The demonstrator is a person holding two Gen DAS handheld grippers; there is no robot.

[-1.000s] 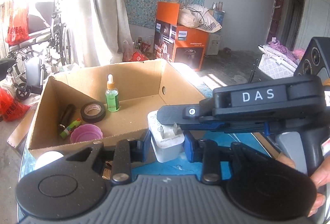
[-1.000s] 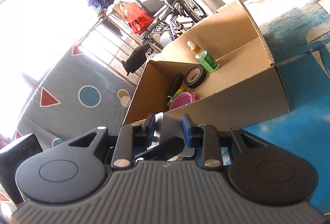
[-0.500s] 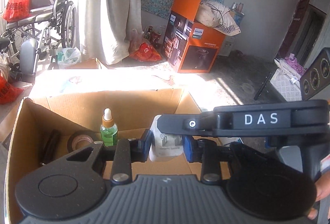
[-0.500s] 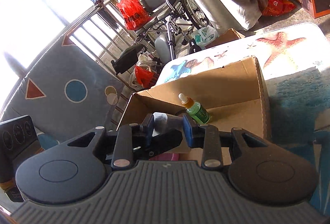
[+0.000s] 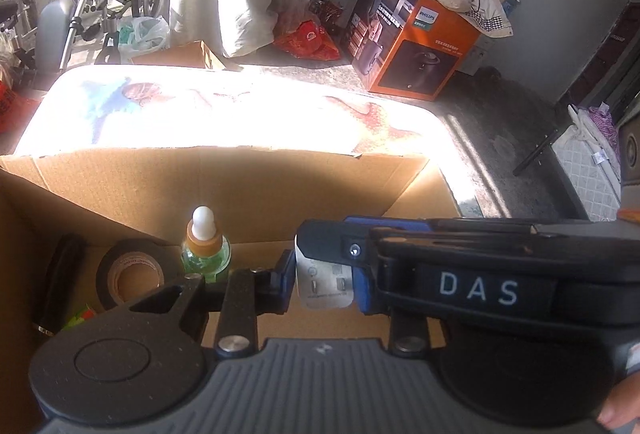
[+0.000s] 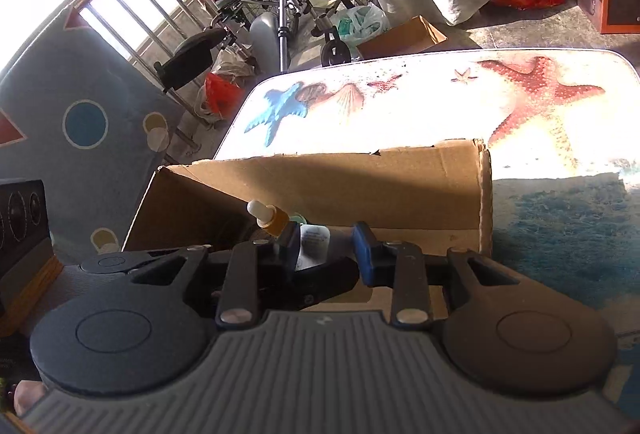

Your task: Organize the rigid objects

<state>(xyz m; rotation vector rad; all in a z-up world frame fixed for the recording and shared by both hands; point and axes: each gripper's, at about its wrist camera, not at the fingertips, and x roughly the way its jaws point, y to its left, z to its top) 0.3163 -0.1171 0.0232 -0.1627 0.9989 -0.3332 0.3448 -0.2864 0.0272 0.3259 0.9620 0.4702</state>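
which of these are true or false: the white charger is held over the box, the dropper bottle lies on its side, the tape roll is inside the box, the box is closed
1. The white charger is gripped between the left gripper fingers above the cardboard box. True.
2. The green dropper bottle lies on its side. False: it stands upright.
3. The black tape roll sits inside the box. True.
4. The box is closed. False: its top is open.

Two wrist cameras, close over one box
Both look forward and down into the open brown cardboard box [image 5: 224, 190] [image 6: 360, 182], sharing its green dropper bottle [image 5: 206, 254] [image 6: 268, 216].
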